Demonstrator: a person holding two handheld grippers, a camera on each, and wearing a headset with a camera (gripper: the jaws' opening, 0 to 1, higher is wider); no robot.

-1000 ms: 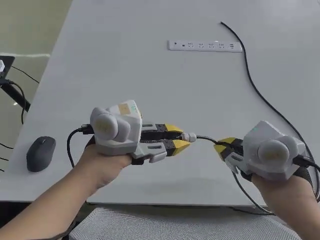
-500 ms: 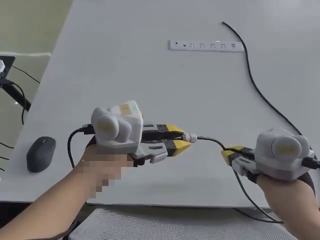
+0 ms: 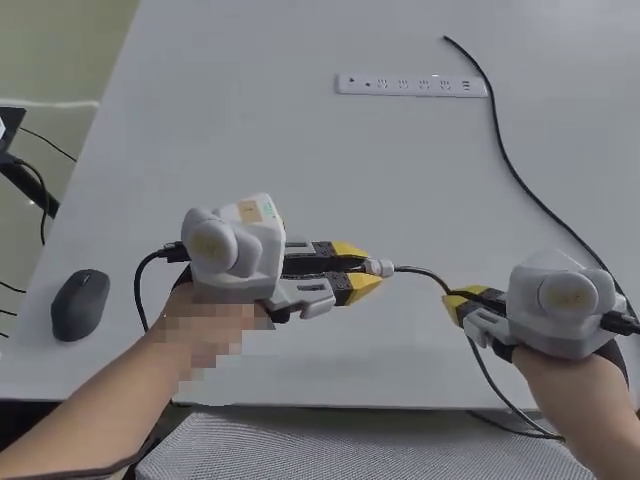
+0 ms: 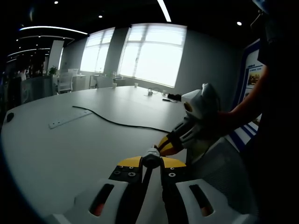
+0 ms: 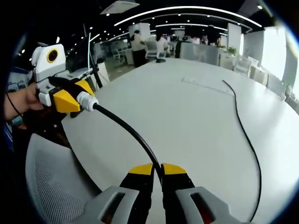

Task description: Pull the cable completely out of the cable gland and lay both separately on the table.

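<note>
Two grippers hover low in the head view above the bench (image 3: 300, 160): the left gripper (image 3: 362, 271), centre-left, has its jaws clamped on the cable gland (image 3: 379, 268), and the right gripper (image 3: 452, 298), lower right, pinches the black cable (image 3: 422, 274) that runs out of the gland

Most of the gland (image 5: 87, 101) is hidden between the jaws of the left hand-held gripper (image 3: 368, 270). Just its pale tip shows, so how deep the cable (image 3: 425, 274) sits inside cannot be told. The cable's other end vanishes between the right hand-held gripper's (image 3: 452, 298) jaws. A black cord (image 3: 520, 180) on the table (image 3: 250, 130) passes behind that gripper.
</note>
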